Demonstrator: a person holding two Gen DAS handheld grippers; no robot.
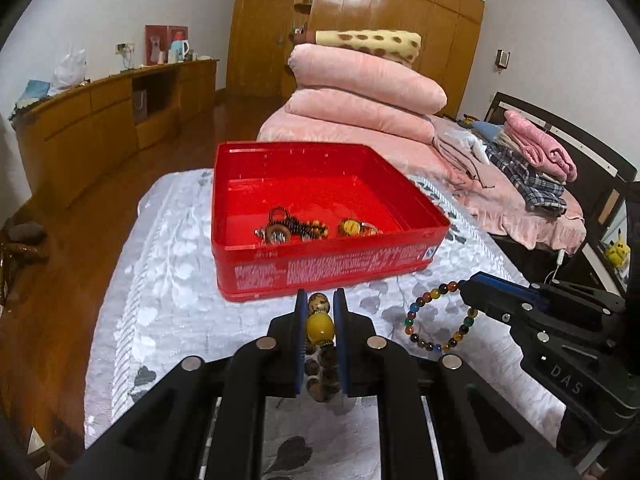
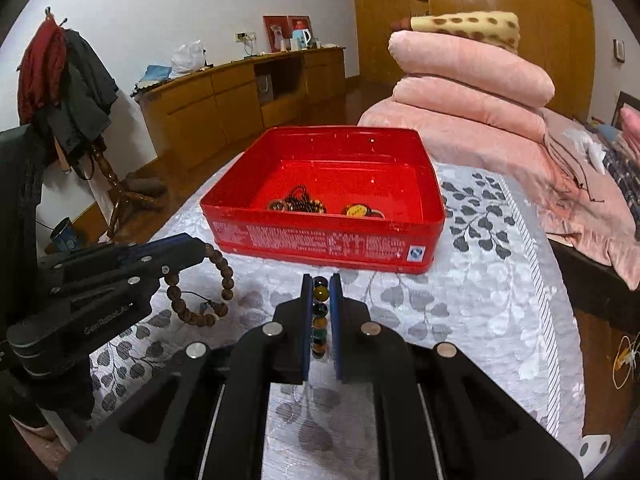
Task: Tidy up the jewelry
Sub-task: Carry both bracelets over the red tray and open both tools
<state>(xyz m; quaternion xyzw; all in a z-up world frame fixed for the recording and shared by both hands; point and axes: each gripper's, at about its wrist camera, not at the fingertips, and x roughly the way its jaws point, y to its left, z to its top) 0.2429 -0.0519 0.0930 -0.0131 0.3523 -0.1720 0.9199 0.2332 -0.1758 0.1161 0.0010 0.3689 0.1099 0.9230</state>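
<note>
A red tin box (image 1: 320,264) (image 2: 320,244) stands open on the leaf-patterned cloth, with several bead pieces and a dark chain (image 1: 292,230) (image 2: 296,202) lying inside. My left gripper (image 1: 319,306) (image 2: 202,250) is shut on a brown bead bracelet with a big yellow bead (image 1: 320,328) (image 2: 226,276), which hangs above the cloth just short of the box's near wall. My right gripper (image 2: 321,286) (image 1: 466,282) is shut on a multicoloured bead bracelet (image 2: 320,293) (image 1: 409,321), held in the air at the box's near right corner.
The grey-and-white cloth (image 1: 168,280) covers the surface around the box. Folded pink quilts (image 1: 360,92) are stacked behind it, with clothes on the bed (image 1: 532,168) to the right. A wooden cabinet (image 2: 224,100) and a coat rack (image 2: 72,80) stand at the left.
</note>
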